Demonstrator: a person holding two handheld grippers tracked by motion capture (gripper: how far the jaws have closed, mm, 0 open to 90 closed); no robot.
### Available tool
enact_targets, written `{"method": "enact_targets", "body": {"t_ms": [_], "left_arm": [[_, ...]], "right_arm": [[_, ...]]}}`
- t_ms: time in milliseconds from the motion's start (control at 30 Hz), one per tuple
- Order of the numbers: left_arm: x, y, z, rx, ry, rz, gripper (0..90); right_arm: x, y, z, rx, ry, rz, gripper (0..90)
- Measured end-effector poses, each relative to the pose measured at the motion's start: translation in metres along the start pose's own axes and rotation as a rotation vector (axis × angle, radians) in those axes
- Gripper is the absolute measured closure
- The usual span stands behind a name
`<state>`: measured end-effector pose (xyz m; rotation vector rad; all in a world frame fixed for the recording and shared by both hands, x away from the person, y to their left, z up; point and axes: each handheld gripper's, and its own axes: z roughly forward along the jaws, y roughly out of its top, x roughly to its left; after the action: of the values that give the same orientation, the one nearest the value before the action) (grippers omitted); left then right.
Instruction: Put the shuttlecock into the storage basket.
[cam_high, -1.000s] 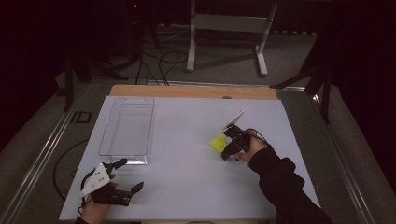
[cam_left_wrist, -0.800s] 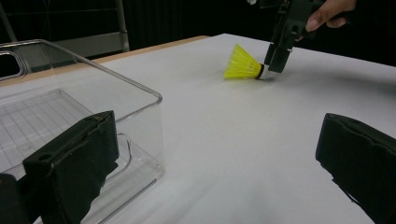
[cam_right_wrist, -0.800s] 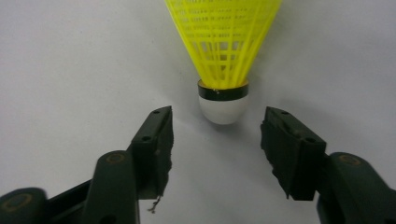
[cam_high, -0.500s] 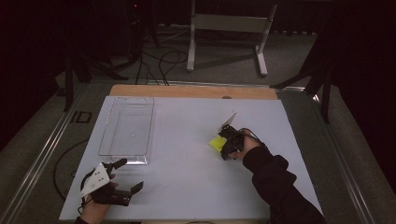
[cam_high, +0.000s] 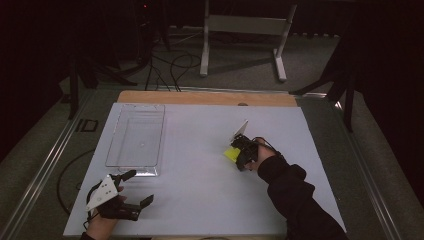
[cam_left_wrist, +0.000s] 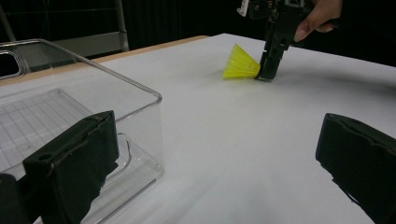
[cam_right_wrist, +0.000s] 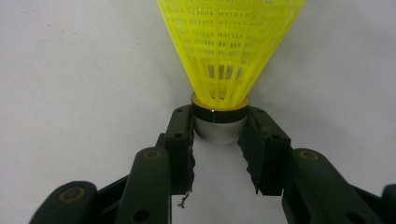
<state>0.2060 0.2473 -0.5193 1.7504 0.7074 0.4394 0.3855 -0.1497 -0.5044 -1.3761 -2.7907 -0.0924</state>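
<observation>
The right gripper (cam_right_wrist: 219, 133) is clamping the white base of the yellow shuttlecock (cam_right_wrist: 229, 51), its jaws having just been closing on it; the skirt is fanning out toward 12 o'clock from the jaws. The shuttlecock is lying on the white table (cam_high: 200, 175), apparently touching it. The left gripper (cam_high: 131, 187) is resting with jaws spread beside the clear tray (cam_high: 136, 140).
</observation>
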Motion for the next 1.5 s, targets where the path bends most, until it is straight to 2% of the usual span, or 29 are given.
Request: {"method": "enact_targets", "body": {"t_ms": [233,333,500,600,667,767,867,1000,1100,1167,1500], "left_arm": [[0.000,0.000,0.000,0.000,0.000,-0.001,0.2],[0.000,0.000,0.000,0.000,0.000,0.000,0.2],[0.000,0.000,0.000,0.000,-0.001,-0.002,0.2],[0.000,0.000,0.000,0.001,0.000,-0.002,0.2],[0.000,0.000,0.000,0.003,0.000,0.000,0.2],[0.000,0.000,0.000,0.001,0.000,0.000,0.2],[0.000,0.000,0.000,0.003,-0.001,0.000,0.2],[0.000,0.000,0.000,0.001,0.000,-0.002,0.2],[0.000,0.000,0.001,0.003,-0.001,-0.001,0.2],[0.000,0.000,0.001,0.003,0.000,-0.001,0.2],[0.000,0.000,0.001,0.005,0.000,-0.004,0.2]], "right_arm": [[0.000,-0.003,-0.009,-0.022,0.006,-0.044,65.9],[0.000,-0.006,-0.012,-0.021,0.015,-0.095,65.9],[-0.002,-0.011,-0.014,-0.026,0.029,-0.121,66.0],[-0.003,-0.015,-0.015,-0.029,0.038,-0.159,66.0],[-0.006,-0.017,-0.014,-0.033,0.066,-0.189,66.0],[-0.009,-0.020,-0.014,-0.015,0.115,-0.193,66.0],[-0.008,-0.025,-0.015,0.000,0.089,-0.250,65.9],[-0.006,-0.031,-0.017,-0.025,0.079,-0.348,66.0],[-0.003,-0.037,-0.018,-0.040,0.058,-0.449,65.9],[-0.001,-0.040,-0.019,-0.045,0.065,-0.507,66.0],[-0.002,-0.050,-0.022,-0.064,0.122,-0.608,65.9]]}}
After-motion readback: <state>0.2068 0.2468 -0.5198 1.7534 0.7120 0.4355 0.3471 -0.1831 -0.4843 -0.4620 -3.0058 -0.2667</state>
